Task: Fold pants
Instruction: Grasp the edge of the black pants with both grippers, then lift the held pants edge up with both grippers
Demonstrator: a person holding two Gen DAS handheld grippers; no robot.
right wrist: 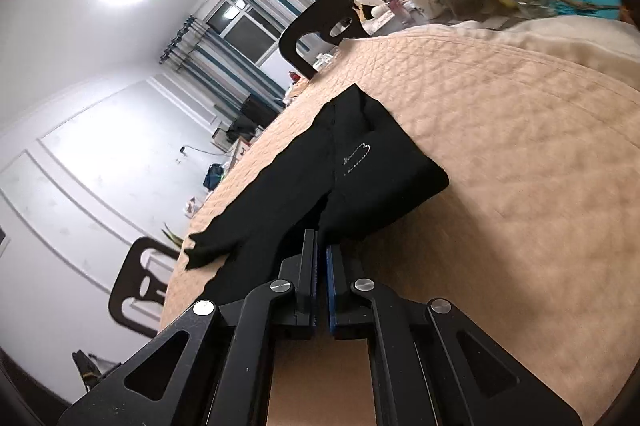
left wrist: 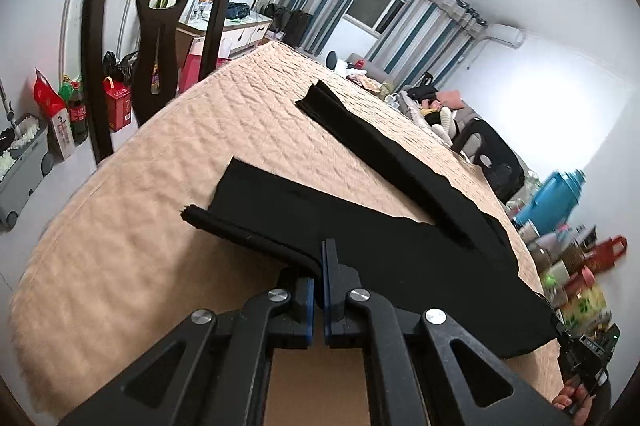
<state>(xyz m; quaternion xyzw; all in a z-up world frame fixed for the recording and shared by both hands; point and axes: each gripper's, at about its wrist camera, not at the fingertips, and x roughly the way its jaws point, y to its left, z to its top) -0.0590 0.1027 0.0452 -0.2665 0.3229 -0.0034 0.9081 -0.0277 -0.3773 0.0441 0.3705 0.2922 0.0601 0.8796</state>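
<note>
We see a dark chair (left wrist: 156, 37) behind the quilted tan table cover (left wrist: 132, 185) and a blue jug (left wrist: 554, 195) among clutter at its edge. The black pants (left wrist: 360, 226) lie spread across the cover. Our left gripper (left wrist: 322, 258) is pinched tight on a pant hem; our right gripper (right wrist: 322, 246) is clamped on the waist edge.

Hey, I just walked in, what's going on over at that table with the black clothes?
A person is folding a pair of black fabric pants spread on a table covered with a beige quilted cloth. The left hand-held gripper is shut on a pant-leg edge near the hem, and the right hand-held gripper is shut on the fabric nearer the waist end. One leg still lies stretched out across the table, so the fold has only just begun.
</note>
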